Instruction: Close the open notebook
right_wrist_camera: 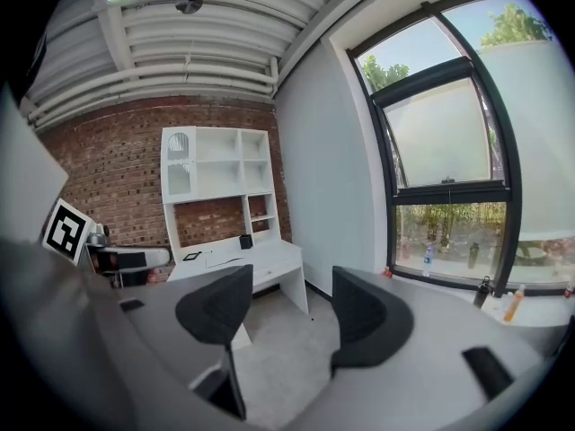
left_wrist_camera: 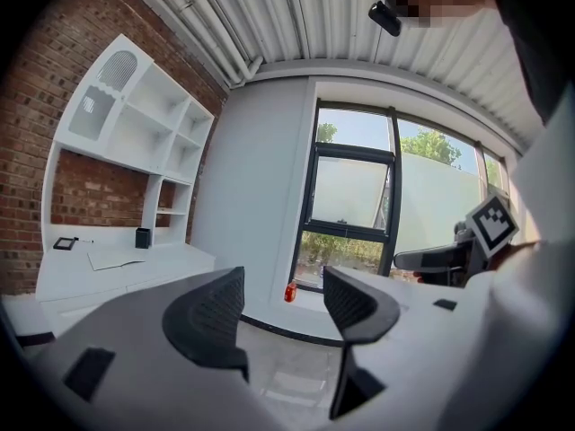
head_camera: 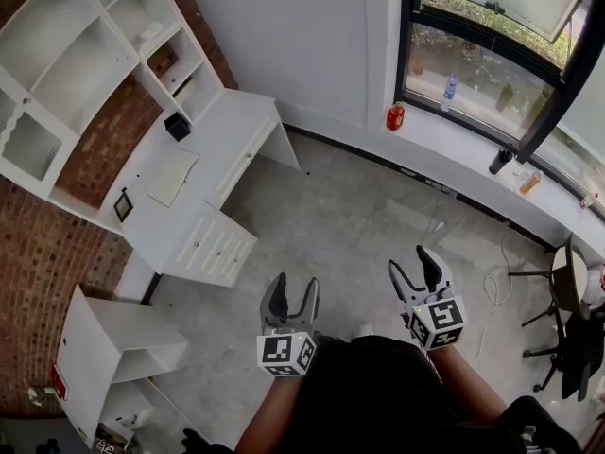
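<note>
The open notebook point(head_camera: 173, 176) lies flat with pale pages up on the white desk point(head_camera: 241, 121) against the brick wall, far to the upper left. It shows small in the left gripper view point(left_wrist_camera: 115, 259) and the right gripper view point(right_wrist_camera: 216, 260). My left gripper point(head_camera: 295, 284) point(left_wrist_camera: 280, 285) is open and holds nothing, above the grey floor well short of the desk. To its right, my right gripper point(head_camera: 413, 261) point(right_wrist_camera: 289, 285) is also open and holds nothing. Both point across the room.
On the desk stand a black pen cup point(head_camera: 177, 126) and a small black frame point(head_camera: 123, 205), with a white hutch point(head_camera: 85, 55) above. A drawer unit point(head_camera: 213, 244) stands under the desk. A red can point(head_camera: 395, 116) and bottles sit on the window sill. A chair point(head_camera: 567, 282) is at right.
</note>
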Motion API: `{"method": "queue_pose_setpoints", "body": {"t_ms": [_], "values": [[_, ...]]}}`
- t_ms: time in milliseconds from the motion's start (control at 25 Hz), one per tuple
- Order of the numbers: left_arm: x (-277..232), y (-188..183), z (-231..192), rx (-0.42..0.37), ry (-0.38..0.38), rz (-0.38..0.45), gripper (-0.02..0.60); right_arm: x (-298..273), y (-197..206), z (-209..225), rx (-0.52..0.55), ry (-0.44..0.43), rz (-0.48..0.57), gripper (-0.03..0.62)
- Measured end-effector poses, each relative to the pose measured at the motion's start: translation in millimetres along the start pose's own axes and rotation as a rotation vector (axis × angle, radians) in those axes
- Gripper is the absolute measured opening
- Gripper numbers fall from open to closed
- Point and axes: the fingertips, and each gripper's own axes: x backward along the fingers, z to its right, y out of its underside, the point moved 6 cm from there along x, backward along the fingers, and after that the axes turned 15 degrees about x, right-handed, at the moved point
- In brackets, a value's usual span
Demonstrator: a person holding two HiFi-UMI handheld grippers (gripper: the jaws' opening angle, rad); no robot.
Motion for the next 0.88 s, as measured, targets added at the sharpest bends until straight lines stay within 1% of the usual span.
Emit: {"method": "queue_pose_setpoints", "body": {"t_ms": [80,200,240,360,560,760,880], "values": [[-3,3,6,0.015,0.003,0.002,0.252,2,2,5,0.003,-0.005,0.008,0.259],[-6,7,12,0.092,0.019,-0.019,0.252,1,11,13,-0.009,0.003,0.003,0.259],[-6,6,12,0.097,0.022,-0.025,0.252,1,14,13,-0.019,0.002,-0.001,0.259],[-14,3,11,0.074,0.025,-0.024,0.252,-2,19,14,-0.035,-0.004,-0.017,0.259],[-42,-2,-2,0.078,0.033,-0.022,0.252,-23,20,17,-0.045,-0.011,-0.040,0.259],[-82,-5,-18,0.081,0.065,-0.063,0.252,-56,15,22,-0.034,-0.020,-0.061,0.259],[-114,-15,-32,0.084,0.072,-0.061,0.252,-86,12,27,-0.030,-0.030,-0.078,0.258]]}}
